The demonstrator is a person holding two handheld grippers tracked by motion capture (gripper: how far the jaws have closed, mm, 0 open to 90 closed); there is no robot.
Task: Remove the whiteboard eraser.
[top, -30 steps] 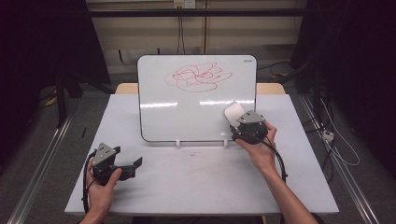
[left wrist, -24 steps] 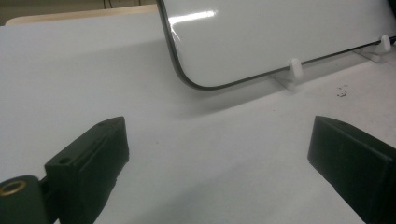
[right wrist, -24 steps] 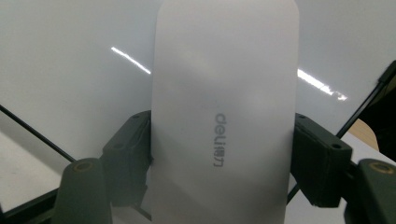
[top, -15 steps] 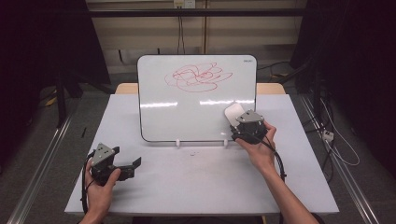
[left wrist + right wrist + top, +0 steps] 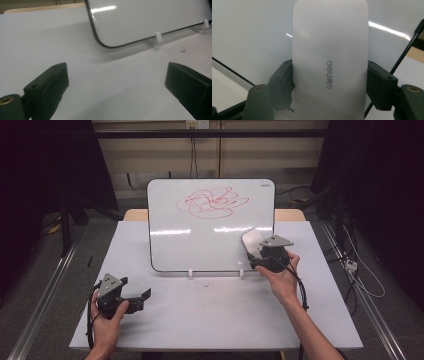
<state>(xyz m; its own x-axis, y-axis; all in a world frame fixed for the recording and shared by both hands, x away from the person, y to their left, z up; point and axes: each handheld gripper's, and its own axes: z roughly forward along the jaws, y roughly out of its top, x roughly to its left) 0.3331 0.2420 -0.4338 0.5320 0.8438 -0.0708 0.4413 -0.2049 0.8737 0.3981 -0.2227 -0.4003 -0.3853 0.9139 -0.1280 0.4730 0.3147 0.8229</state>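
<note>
A whiteboard [image 5: 210, 235] stands upright on small white feet at the middle of the table, with a red scribble [image 5: 212, 204] on its upper half. My right gripper [image 5: 256, 251] is at the board's lower right corner, shut on a white eraser [image 5: 251, 241]. In the right gripper view the eraser [image 5: 329, 62] is clamped between both black pads [image 5: 283, 82], right in front of the board face [image 5: 249, 37]. My left gripper [image 5: 142, 299] rests open on the table at the front left, nothing between its jaws. The left gripper view [image 5: 117, 82] faces the board's lower corner [image 5: 150, 20].
The white table top [image 5: 215, 315] has bare room in front of the board. The board's white feet [image 5: 157, 37] stand on it, with a few dark specks [image 5: 183, 49] beside them. Dark curtains and cables surround the table.
</note>
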